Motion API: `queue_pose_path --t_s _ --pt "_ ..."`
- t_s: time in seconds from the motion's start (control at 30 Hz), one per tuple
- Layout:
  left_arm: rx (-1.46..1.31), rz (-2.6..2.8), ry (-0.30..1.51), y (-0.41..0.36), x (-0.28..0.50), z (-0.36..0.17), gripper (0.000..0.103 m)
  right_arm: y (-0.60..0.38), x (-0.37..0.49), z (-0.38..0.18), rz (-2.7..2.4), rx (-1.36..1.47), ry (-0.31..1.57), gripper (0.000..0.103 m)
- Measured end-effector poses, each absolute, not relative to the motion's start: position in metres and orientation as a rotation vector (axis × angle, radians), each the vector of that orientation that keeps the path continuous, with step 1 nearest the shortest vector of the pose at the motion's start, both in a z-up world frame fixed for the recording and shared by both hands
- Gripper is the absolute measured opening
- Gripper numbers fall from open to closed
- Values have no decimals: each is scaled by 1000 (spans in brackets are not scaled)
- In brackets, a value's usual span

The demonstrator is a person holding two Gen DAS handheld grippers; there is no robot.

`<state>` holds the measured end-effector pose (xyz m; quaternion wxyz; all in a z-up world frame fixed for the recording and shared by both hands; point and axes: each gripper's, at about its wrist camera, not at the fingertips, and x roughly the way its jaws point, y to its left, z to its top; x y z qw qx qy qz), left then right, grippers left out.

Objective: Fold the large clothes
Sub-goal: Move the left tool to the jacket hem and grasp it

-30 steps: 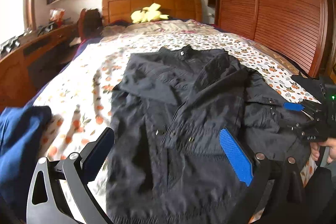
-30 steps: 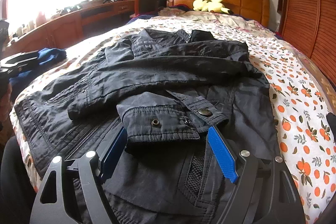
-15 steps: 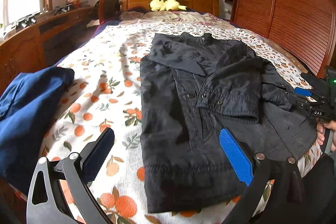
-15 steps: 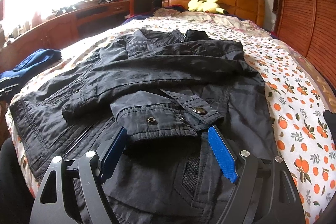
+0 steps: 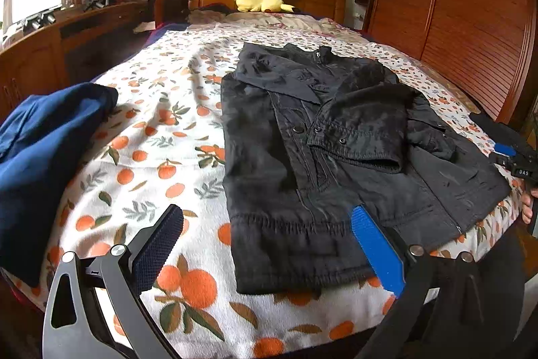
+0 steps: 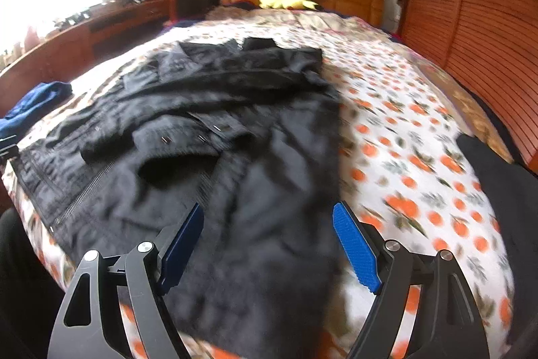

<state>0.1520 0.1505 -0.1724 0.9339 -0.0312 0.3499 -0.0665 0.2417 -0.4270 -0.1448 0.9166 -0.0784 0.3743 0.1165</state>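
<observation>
Since the earlier frame the left claw (image 5: 265,244) has drawn back toward the foot of the bed (image 5: 161,130), and the jacket (image 5: 319,157) now sits farther ahead of it. In the left view that claw is spread wide and empty, the jacket flat on the bed with both sleeves folded over its front; a blue garment (image 5: 43,150) lies to the left. In the blurred right view the right claw (image 6: 269,244) gapes empty above the jacket's (image 6: 235,157) lower part.
</observation>
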Motion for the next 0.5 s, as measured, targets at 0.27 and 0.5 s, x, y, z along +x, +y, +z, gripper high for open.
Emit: queue_pose_path --t_s 0.27,0.5 --pt "-65 -144 734 149 147 -180 101 -450 215 -163 222 -137 861 74" --pt "-68 -147 757 149 147 -186 101 -443 217 -170 279 -83 901 52"
